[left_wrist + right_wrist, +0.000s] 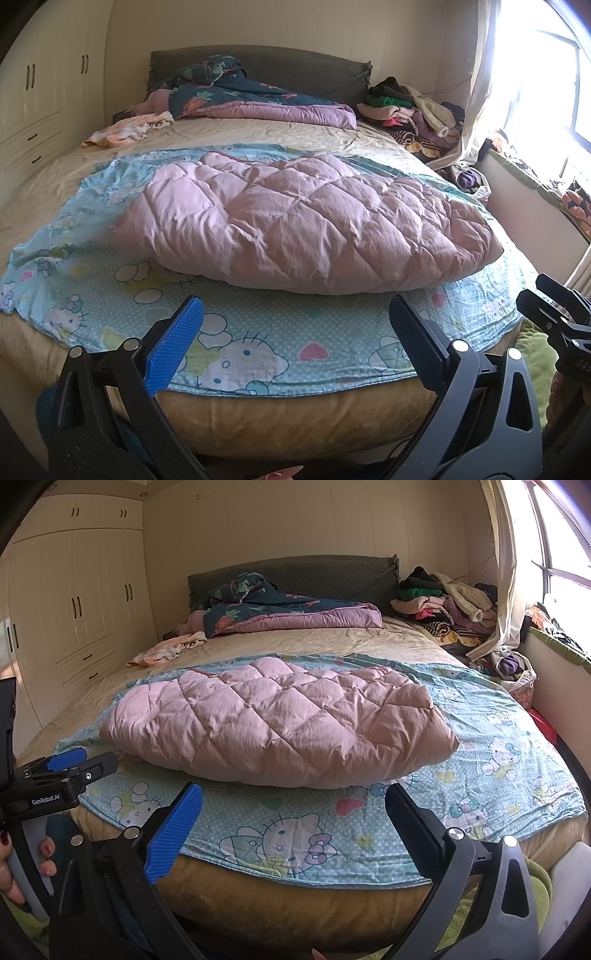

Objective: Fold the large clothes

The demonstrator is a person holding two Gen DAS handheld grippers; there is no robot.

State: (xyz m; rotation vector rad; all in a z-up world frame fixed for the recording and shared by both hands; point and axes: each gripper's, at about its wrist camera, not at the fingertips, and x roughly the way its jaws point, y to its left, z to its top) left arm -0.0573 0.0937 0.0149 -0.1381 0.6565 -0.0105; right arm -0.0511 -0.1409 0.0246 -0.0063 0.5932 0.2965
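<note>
A pink quilted padded garment (306, 221) (277, 723) lies folded into a thick bundle on a light-blue cartoon-cat sheet (122, 314) (498, 738) spread over the foot of the bed. My left gripper (295, 301) hovers open just before the bed's near edge, short of the bundle, with nothing between its fingers. My right gripper (293, 788) is also open and empty, at about the same distance from the garment. Each gripper shows at the edge of the other's view: the right gripper (537, 291) and the left gripper (98, 757), held by a hand (22, 867).
A dark floral duvet (236, 88) is heaped at the headboard and an orange cloth (129, 129) lies at the back left. A pile of clothes (413, 110) sits at the back right. White wardrobes (37, 92) line the left; a bright window (561, 554) is on the right.
</note>
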